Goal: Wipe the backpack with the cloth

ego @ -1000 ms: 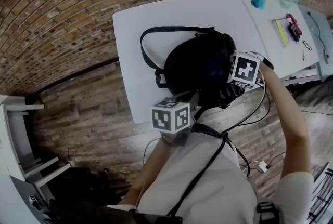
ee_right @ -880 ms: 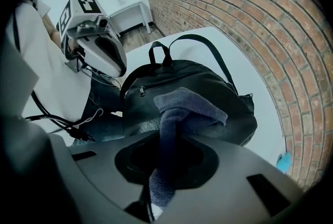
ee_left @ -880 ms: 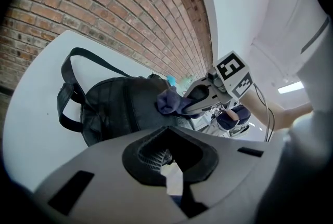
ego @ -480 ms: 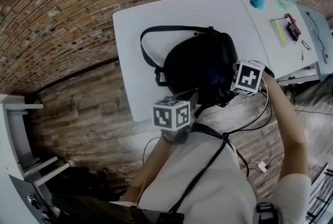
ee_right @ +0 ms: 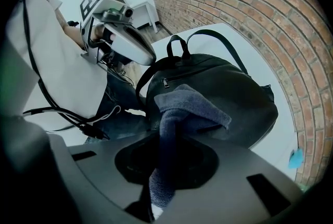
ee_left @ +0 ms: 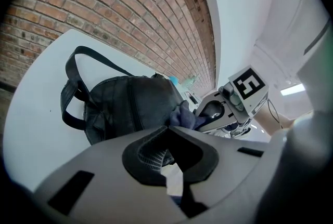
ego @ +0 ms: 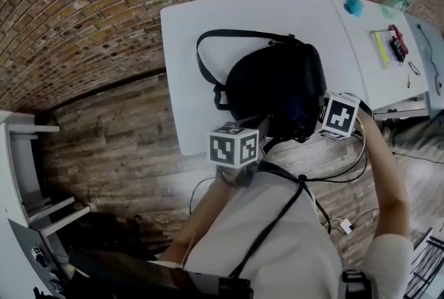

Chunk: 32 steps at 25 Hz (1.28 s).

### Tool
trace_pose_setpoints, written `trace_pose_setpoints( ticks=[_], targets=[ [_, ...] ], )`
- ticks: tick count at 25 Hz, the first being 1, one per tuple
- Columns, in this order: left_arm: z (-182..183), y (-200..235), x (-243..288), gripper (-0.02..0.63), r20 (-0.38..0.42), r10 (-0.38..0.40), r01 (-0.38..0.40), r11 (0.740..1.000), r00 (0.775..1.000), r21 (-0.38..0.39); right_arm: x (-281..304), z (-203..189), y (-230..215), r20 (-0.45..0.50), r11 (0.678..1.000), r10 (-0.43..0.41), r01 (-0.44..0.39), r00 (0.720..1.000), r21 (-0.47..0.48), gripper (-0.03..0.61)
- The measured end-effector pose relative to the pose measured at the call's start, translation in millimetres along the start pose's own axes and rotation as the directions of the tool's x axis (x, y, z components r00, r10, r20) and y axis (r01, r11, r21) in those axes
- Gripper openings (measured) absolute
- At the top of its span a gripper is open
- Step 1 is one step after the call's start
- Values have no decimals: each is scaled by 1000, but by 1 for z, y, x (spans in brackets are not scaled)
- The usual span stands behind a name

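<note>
Left tongs tight on backpack; right tongs on cloth

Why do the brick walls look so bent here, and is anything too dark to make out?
Head view: the wide lens bows the brick wall and table edge. Left gripper view: black corners ring the picture; the backpack shows little detail. Right gripper view: same bending; the cloth reads clear against the dark backpack.
</note>
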<state>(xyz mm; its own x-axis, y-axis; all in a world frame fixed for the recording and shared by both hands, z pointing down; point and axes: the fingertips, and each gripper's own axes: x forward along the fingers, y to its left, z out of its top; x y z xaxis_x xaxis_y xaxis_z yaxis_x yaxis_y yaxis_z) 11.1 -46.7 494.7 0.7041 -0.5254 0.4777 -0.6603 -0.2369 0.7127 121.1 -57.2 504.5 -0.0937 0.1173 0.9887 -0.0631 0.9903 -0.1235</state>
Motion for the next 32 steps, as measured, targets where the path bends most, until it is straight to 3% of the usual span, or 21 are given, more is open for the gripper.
trace_pose_setpoints(
  ticks=[11, 18, 26, 32],
  targets=[
    [9, 3, 1, 5, 25, -2, 2, 1000, 1000, -1, -6, 1, -1, 14, 1000, 11, -11, 1000, -6, 55],
    [11, 7, -2, 5, 31, 12, -11, 1000, 999, -4, -41, 22, -43, 57, 992, -123, 124, 991, -31, 55],
    [16, 15, -6, 5, 45, 33, -32, 999, 998, -19, -60, 60, -119, 59, 947, -311, 315, 948, -68, 55],
    [20, 19, -8, 5, 54, 37, -36, 999, 998, -24, -42, 98, -161, 35, 925, -355, 357, 934, -130, 55]
  ],
)
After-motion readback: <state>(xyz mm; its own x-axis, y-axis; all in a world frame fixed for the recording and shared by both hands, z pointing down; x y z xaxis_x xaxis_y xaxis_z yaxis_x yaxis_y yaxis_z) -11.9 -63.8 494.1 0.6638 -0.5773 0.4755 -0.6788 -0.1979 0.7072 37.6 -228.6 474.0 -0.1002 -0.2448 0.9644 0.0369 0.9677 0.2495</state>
